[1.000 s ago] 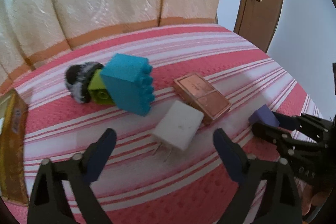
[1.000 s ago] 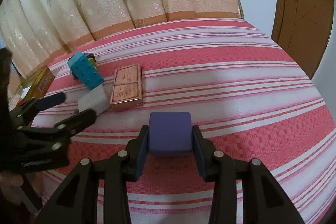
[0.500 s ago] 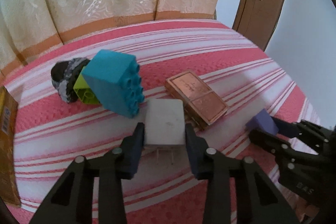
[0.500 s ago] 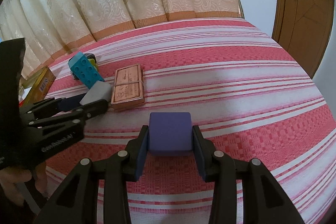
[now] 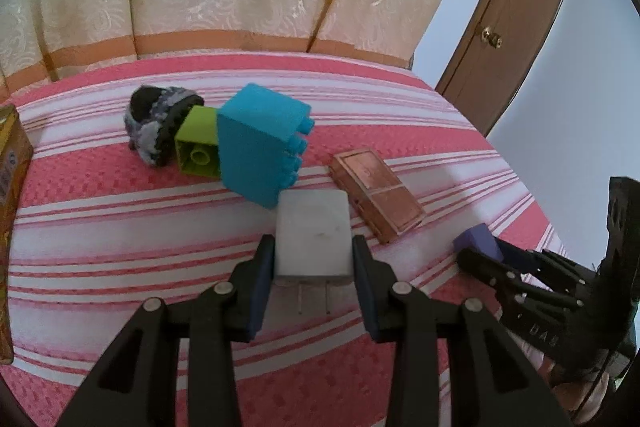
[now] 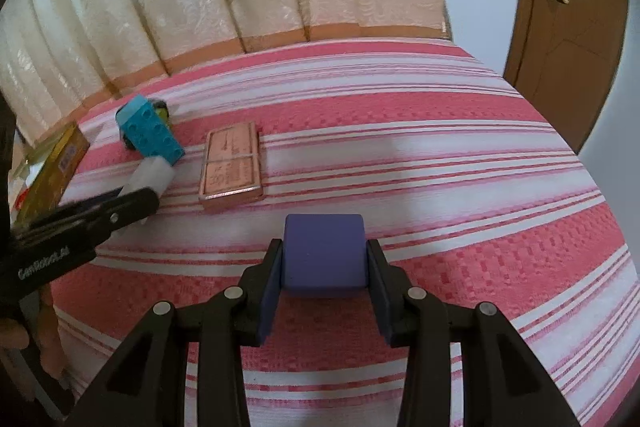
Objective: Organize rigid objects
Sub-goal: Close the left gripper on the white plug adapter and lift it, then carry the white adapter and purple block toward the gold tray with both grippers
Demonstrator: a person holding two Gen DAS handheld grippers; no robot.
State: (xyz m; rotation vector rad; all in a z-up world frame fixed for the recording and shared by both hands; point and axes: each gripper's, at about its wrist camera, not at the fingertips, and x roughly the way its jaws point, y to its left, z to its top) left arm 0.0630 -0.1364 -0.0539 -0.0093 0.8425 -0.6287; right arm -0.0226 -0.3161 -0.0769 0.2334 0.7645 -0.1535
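Striped red bedding [image 6: 420, 147] carries our clutter below a cream curtain. Our left gripper [image 5: 313, 259] clamps the white charger [image 5: 312, 237] against the blue brick [image 5: 258, 143], likely tidying a row; our right gripper [image 6: 325, 267] grips the purple cube [image 6: 324, 253], held low for placing.

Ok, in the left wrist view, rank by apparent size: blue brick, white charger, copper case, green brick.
1. blue brick
2. white charger, though nearness to the camera inflates it
3. copper case, close to the charger, so unsure
4. green brick, partly hidden behind the blue one
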